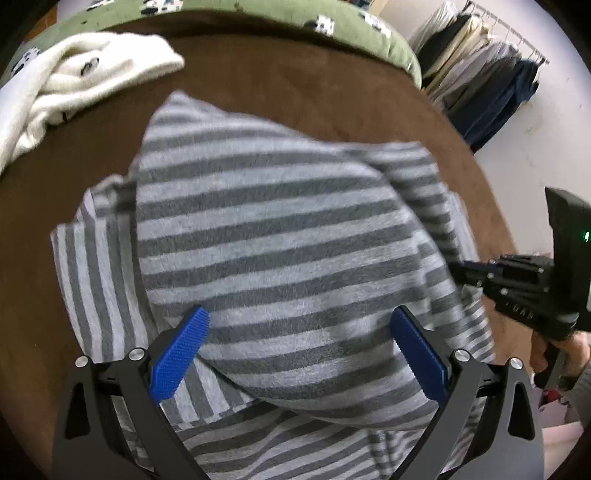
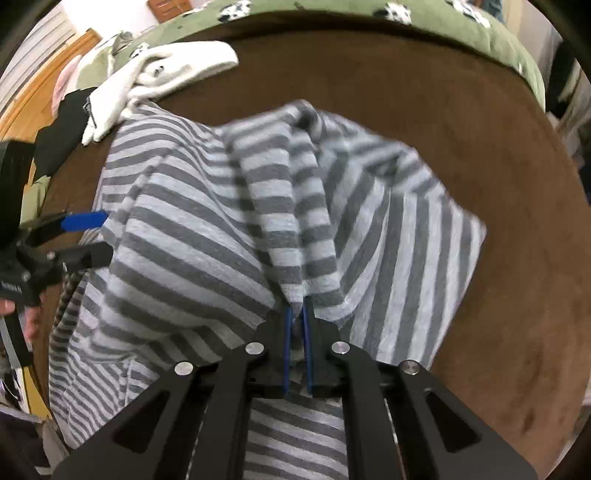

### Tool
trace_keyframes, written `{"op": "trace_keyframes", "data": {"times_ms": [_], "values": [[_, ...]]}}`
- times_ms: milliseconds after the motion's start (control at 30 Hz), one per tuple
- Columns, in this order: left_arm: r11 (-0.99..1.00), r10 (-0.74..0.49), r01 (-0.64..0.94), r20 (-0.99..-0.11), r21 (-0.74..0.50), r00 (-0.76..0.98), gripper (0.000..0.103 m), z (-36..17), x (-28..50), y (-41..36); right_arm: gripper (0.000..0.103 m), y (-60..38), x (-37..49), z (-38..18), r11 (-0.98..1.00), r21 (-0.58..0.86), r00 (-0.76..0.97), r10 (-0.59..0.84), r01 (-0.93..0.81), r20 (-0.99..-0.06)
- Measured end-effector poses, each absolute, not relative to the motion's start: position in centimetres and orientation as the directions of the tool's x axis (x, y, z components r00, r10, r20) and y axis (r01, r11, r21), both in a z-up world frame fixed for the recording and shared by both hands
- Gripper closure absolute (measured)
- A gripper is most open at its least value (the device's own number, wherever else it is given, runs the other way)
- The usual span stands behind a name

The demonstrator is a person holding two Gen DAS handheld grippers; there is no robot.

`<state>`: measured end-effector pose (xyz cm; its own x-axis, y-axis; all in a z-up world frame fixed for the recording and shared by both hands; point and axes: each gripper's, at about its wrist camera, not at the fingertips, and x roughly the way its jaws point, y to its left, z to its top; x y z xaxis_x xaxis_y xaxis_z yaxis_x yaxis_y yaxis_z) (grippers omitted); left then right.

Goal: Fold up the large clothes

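Observation:
A grey-and-white striped garment (image 1: 266,236) lies bunched on a brown blanket (image 1: 303,77), partly folded over itself. My left gripper (image 1: 299,332) hovers over its near part, blue pads wide apart, with cloth under them but not pinched. In the right wrist view my right gripper (image 2: 297,314) is shut on a raised fold of the striped garment (image 2: 280,229), which rises in a ridge from the pads. The right gripper (image 1: 476,273) also shows at the garment's right edge in the left wrist view. From the right wrist, the left gripper (image 2: 88,236) appears at the garment's left edge.
A white fleecy garment (image 1: 74,81) lies at the far left of the blanket. A green patterned cover (image 1: 332,26) borders the far edge. Clothes hang on a rack (image 1: 480,74) at the right. Dark clothing (image 2: 62,125) sits beyond the white garment. A person's hand (image 1: 565,354) holds the right gripper.

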<state>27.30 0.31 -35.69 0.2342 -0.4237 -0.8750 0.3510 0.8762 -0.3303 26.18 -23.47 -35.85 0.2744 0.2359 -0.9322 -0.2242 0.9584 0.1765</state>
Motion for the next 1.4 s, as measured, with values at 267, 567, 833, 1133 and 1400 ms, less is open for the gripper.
{"op": "trace_keyframes", "data": {"times_ms": [267, 567, 833, 1133, 1400], "values": [[0.873, -0.408, 0.389, -0.877, -0.293, 0.256, 0.006, -37.5, 26.5, 0.1, 0.092, -24.0, 26.0, -38.6, 0.961, 0.217, 0.317, 0.262, -0.17, -0.912], [0.889, -0.401, 0.348, -0.872, -0.297, 0.28, 0.007, -35.8, 26.2, 0.1, 0.055, -23.6, 26.1, -35.5, 0.959, 0.229, 0.319, 0.273, -0.169, -0.908], [0.893, -0.405, 0.354, -0.842, -0.279, 0.356, 0.007, -31.5, 29.5, 0.3, 0.032, -24.7, 30.3, -30.7, 0.966, 0.228, 0.427, 0.259, -0.124, -0.866], [0.894, -0.385, 0.37, -0.858, -0.254, 0.34, 0.007, -33.7, 33.3, -2.0, 0.051, -23.2, 35.8, -34.1, 0.937, 0.326, 0.385, 0.349, -0.125, -0.855], [0.893, -0.349, 0.397, -0.882, -0.211, 0.317, 0.007, -36.6, 34.4, -1.8, 0.085, -22.8, 37.7, -36.5, 0.954, 0.267, 0.376, 0.298, -0.135, -0.877]]}}
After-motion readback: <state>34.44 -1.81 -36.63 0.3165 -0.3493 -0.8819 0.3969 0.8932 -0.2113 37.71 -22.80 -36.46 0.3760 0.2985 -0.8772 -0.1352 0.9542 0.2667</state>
